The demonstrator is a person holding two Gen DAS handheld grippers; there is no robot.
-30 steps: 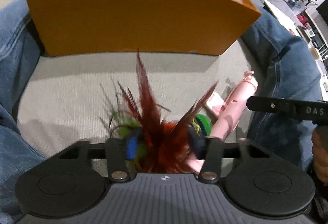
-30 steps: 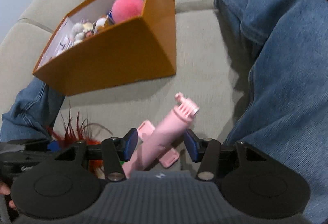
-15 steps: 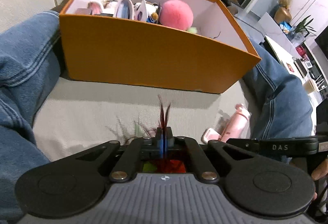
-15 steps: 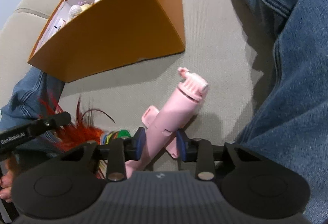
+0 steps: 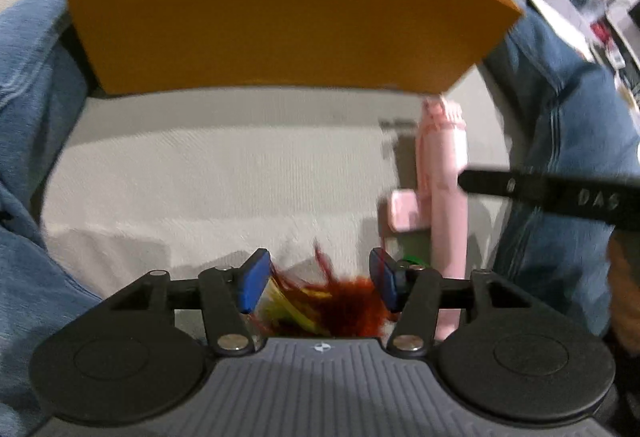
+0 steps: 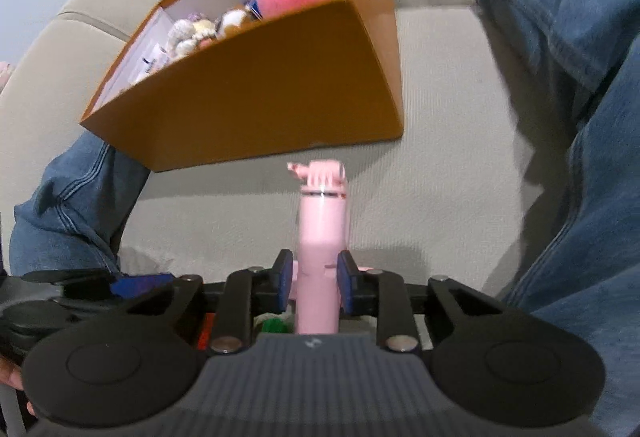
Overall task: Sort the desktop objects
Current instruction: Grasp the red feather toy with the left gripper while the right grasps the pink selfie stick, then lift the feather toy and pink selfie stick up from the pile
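Pink selfie stick (image 6: 322,237) sits clamped in the right gripper (image 6: 313,283) jaws, long axis pointing at the orange box (image 6: 280,93) just ahead. Left gripper (image 5: 318,283) jaws gape over the feather toy (image 5: 344,307) on the sofa (image 5: 224,177).

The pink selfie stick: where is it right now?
In the right wrist view the pink selfie stick sits centred between the right tongs, pointing at the orange box, over the beige sofa cushion.
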